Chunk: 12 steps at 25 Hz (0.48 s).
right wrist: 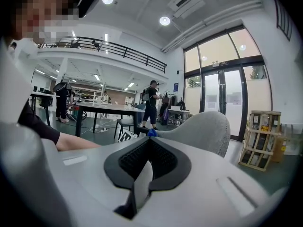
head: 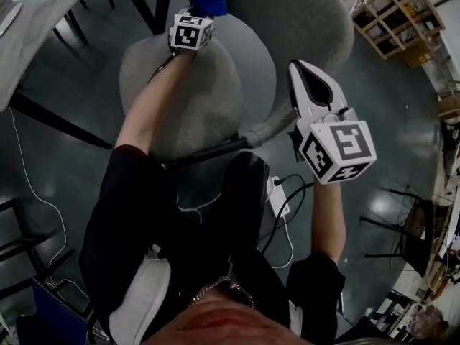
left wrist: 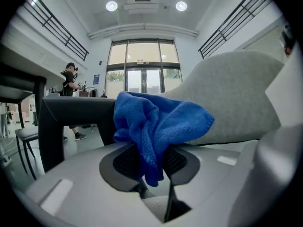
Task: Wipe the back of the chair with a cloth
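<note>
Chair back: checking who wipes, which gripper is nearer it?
Left. The left gripper, shut on the blue cloth, is at the rim of the chair back; the right gripper, shut, hangs apart from it.

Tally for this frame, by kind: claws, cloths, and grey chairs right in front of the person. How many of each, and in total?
Claws: 2, the left claw shut on the cloth, the right claw shut and empty
Blue cloth: 1
Grey chair: 1
Total: 4
</note>
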Each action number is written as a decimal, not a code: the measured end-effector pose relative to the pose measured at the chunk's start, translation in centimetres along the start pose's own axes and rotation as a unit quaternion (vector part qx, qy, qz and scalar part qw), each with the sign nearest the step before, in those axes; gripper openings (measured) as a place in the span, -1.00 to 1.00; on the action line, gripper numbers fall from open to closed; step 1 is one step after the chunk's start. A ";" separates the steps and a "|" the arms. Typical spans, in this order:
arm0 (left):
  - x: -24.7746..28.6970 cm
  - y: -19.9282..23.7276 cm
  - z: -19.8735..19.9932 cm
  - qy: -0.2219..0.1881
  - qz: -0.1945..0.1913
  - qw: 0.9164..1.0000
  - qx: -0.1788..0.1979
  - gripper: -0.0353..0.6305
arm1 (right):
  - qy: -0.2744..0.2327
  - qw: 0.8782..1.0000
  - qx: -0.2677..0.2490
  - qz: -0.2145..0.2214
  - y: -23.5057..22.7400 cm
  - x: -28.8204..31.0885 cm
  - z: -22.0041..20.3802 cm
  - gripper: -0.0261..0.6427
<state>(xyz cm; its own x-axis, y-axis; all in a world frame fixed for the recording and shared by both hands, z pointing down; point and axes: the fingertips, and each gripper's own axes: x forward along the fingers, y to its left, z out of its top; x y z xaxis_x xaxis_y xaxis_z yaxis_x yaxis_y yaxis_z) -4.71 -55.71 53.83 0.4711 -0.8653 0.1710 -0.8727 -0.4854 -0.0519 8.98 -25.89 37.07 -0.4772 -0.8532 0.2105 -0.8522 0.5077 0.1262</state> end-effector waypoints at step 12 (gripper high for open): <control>2.1 -5.0 -0.8 0.025 -0.065 0.997 0.029 -0.57 | -0.003 1.000 -0.001 -0.015 -0.4 -0.3 -0.5 -0.91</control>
<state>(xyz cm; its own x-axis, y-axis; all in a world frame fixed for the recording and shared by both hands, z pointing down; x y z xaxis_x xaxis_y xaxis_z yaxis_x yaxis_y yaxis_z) 0.52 -55.05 55.21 0.5718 -0.7880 0.2281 -0.7949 -0.6010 -0.0833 9.60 -25.81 37.48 -0.4520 -0.8690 0.2012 -0.8663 0.4814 0.1335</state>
